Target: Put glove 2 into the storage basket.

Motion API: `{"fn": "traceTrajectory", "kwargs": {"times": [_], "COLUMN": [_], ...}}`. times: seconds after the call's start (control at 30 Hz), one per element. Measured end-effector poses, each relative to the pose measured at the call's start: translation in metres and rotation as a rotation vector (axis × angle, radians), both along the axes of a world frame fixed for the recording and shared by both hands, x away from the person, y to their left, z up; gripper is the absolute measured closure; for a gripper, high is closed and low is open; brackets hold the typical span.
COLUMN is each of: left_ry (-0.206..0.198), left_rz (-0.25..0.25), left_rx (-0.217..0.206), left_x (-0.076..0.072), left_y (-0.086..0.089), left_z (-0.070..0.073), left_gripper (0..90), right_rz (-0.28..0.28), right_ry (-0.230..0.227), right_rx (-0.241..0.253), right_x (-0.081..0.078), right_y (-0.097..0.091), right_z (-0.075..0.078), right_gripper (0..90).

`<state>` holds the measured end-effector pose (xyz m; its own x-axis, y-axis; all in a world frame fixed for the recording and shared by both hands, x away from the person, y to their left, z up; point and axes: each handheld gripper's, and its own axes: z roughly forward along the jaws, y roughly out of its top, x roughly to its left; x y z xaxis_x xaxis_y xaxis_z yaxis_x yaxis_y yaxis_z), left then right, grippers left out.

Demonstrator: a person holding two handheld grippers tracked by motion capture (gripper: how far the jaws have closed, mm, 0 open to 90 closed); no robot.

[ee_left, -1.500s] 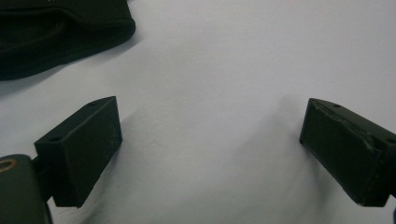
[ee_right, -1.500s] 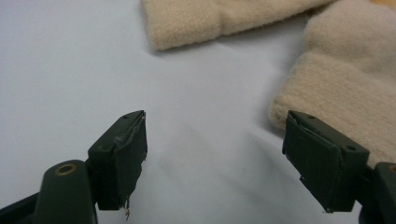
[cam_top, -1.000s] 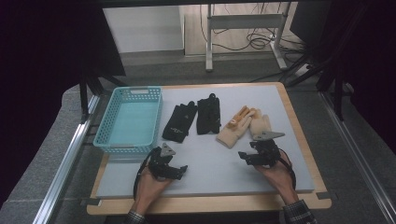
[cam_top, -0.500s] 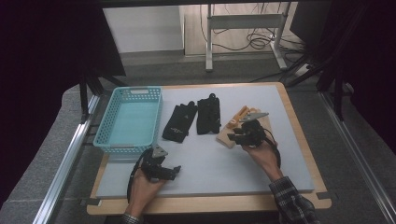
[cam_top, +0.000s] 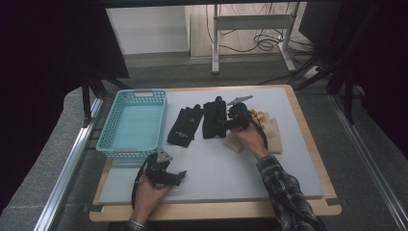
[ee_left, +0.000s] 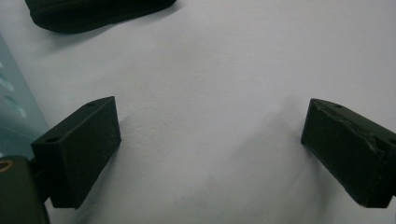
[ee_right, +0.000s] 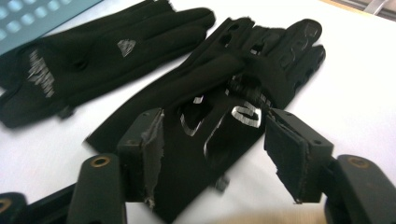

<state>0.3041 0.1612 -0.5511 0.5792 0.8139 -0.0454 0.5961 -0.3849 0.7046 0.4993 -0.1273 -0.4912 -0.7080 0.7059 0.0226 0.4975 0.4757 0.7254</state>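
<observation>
Two black gloves lie side by side mid-table: a plain one (cam_top: 184, 126) (ee_right: 88, 56) and one with silver markings (cam_top: 212, 118) (ee_right: 243, 79). My right gripper (cam_top: 230, 120) (ee_right: 212, 149) hovers over the marked glove. Its jaws have just been opening and stand apart, with the glove's cuff end between them and neither pad pressing on it. A pair of tan gloves (cam_top: 272, 131) lies under the right hand. My left gripper (cam_top: 179, 175) (ee_left: 210, 149) rests low at the table's front left, open over bare white surface.
A light blue basket (cam_top: 126, 144) (ee_left: 14, 116) stands at the table's left, close to the left gripper. The white mat (cam_top: 231, 168) has a wooden border. Dark frame posts and a metal rail flank the table.
The right hand has travelled from the front right of the table up and left, past the tan gloves, to the marked black glove. The left hand has stayed put.
</observation>
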Motion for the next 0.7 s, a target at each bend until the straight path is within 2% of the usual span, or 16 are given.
{"fn": "traceTrajectory", "kwargs": {"times": [0.03, 0.07, 0.17, 0.27, 0.4, 0.43, 0.5, 0.53, 0.57, 0.6, 0.63, 0.7], "left_ry": [0.000, 0.000, 0.000, 0.000, 0.001, 0.001, 0.000, 0.000, 0.001, 0.001, 0.001, 0.001], "left_rz": [0.000, 0.000, 0.000, 0.001, 0.001, 0.001, 0.001, 0.001, 0.001, 0.001, 0.001, 0.001], "left_rx": [0.000, 0.000, 0.000, -0.002, -0.003, -0.003, -0.003, -0.003, -0.003, -0.003, -0.003, -0.003], "left_x": [0.000, 0.000, 0.000, 0.000, 0.000, 0.000, 0.000, 0.000, 0.000, 0.000, 0.000, 0.000], "left_y": [0.000, 0.000, 0.000, 0.000, 0.000, 0.000, 0.000, 0.000, 0.000, 0.000, 0.000, 0.000], "left_z": [0.000, 0.000, 0.000, 0.000, 0.000, 0.000, 0.000, 0.000, 0.000, 0.000, 0.000, 0.000], "left_gripper": [5.1, 5.1, 5.1, 5.1, 5.1, 5.1, 5.1, 5.1, 5.1, 5.1, 5.1, 5.1], "right_rz": [0.000, -0.009, -0.016, -0.027, -0.047, -0.047, -0.068, -0.068, -0.083, -0.093, -0.097, -0.096], "right_ry": [0.000, 0.009, 0.015, 0.021, 0.020, 0.020, 0.035, 0.035, 0.071, 0.080, 0.089, 0.115], "right_rx": [0.000, 0.001, -0.007, -0.026, -0.086, -0.086, -0.152, -0.152, -0.130, -0.120, -0.113, -0.082], "right_x": [0.000, 0.011, 0.017, 0.028, 0.037, 0.037, 0.044, 0.044, 0.047, 0.048, 0.048, 0.047], "right_y": [0.000, 0.006, 0.012, 0.026, 0.037, 0.037, 0.044, 0.044, 0.043, 0.043, 0.042, 0.041], "right_z": [0.000, -0.002, -0.004, -0.011, -0.019, -0.019, -0.027, -0.027, -0.027, -0.027, -0.027, -0.026], "right_gripper": [36.5, 34.3, 32.8, 30.7, 30.4, 30.4, 31.0, 31.0, 36.3, 40.0, 48.8, 60.6]}}
